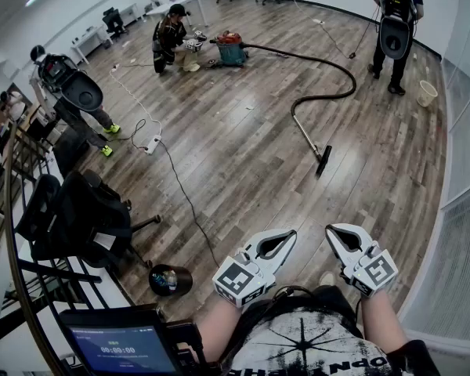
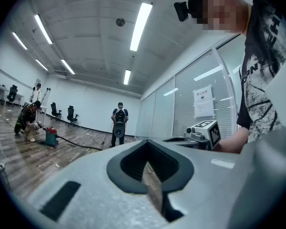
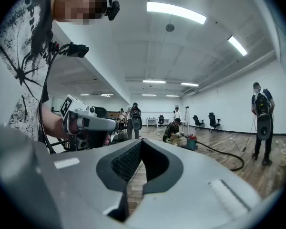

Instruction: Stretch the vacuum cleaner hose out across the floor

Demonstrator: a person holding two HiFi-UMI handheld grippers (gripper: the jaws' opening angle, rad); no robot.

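Note:
In the head view a red and teal vacuum cleaner (image 1: pixel 230 49) stands far off on the wooden floor. Its black hose (image 1: pixel 338 66) loops right and back to the metal wand (image 1: pixel 305 131) and the floor head (image 1: pixel 323 161). My left gripper (image 1: pixel 290 233) and right gripper (image 1: pixel 330 230) hover side by side close to my body, both shut and empty, well short of the floor head. The left gripper view shows the shut left gripper (image 2: pixel 147 166), with the vacuum cleaner (image 2: pixel 51 136) and hose (image 2: pixel 78 146) small in the distance. The right gripper view shows the shut right gripper (image 3: pixel 132 170) and the hose (image 3: pixel 229 157).
One person crouches (image 1: pixel 168 37) by the vacuum, another stands at the far right (image 1: pixel 395 22), a third at the left (image 1: pixel 70 92). A power strip with cable (image 1: pixel 153 143) lies on the floor. Black office chairs (image 1: pixel 86 218), a black round object (image 1: pixel 170 280), a bucket (image 1: pixel 428 92) and a blind-covered glass wall (image 1: pixel 462 241) border the area.

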